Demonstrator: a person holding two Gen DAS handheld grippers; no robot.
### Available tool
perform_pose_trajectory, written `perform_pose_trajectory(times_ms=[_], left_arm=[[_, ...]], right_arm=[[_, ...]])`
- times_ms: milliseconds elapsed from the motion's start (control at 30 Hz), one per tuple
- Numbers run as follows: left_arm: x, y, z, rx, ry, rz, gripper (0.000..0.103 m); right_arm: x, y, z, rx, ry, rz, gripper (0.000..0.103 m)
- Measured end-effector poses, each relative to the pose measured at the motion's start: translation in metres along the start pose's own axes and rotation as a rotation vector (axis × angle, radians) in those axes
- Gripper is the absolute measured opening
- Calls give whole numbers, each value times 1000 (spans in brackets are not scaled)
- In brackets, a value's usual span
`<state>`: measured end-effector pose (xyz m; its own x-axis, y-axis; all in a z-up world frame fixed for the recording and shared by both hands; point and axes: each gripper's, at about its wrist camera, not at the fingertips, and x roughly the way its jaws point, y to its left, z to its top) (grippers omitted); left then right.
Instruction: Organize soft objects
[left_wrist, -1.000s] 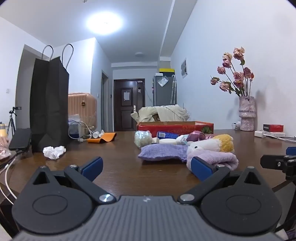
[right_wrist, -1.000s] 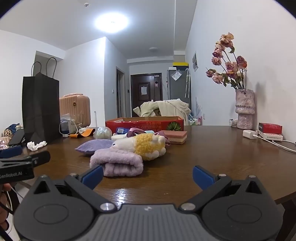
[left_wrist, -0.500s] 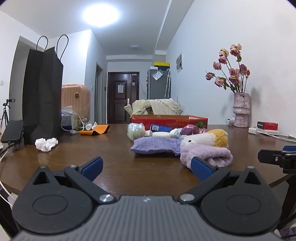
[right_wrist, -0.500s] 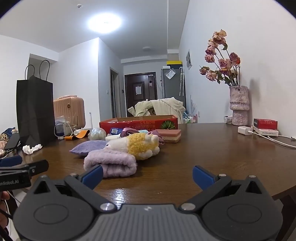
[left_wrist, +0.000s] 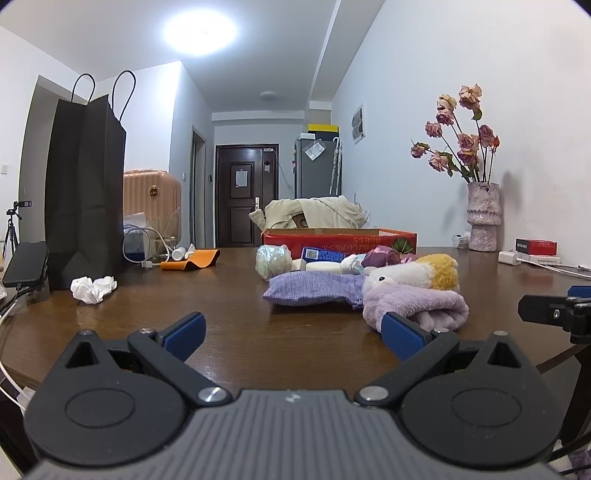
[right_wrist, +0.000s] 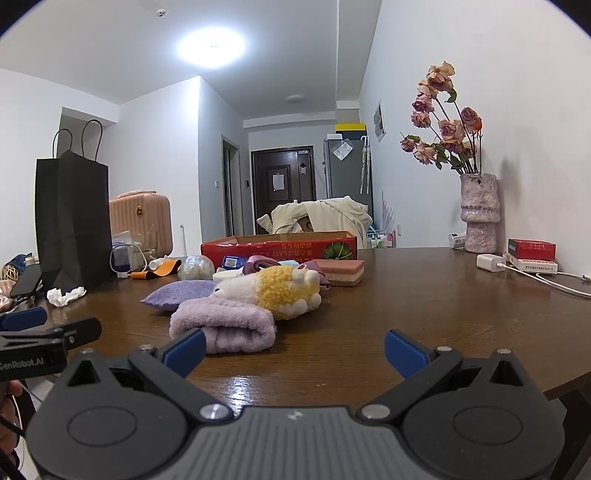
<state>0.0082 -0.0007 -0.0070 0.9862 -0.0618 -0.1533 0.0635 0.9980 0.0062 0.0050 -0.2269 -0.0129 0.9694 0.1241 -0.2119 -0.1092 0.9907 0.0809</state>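
Towel (right_wrist: 225, 326), rolled, lies on the table (right_wrist: 406, 295) touching the plush (right_wrist: 280, 291). Left gripper (left_wrist: 291, 330) and right gripper (right_wrist: 293, 347) are both wide open and empty. A careless grab could drag the plush along.

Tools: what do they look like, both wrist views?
Left tool and right tool match: black linkage arms, round pivot housings, silver screws, blue pads, ribbed grey body. White "GenRobot.AI" lettering on the left one's side.

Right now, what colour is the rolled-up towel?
Light purple; the rolled-up towel shows best in the right wrist view.
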Motion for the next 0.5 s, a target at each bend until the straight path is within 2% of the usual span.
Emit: perform_pose_trajectory(times_ms=[500], left_arm=[[1,0,-3,12,-10,-1,103]], right_arm=[[2,1,-2,7,-7,5,103]])
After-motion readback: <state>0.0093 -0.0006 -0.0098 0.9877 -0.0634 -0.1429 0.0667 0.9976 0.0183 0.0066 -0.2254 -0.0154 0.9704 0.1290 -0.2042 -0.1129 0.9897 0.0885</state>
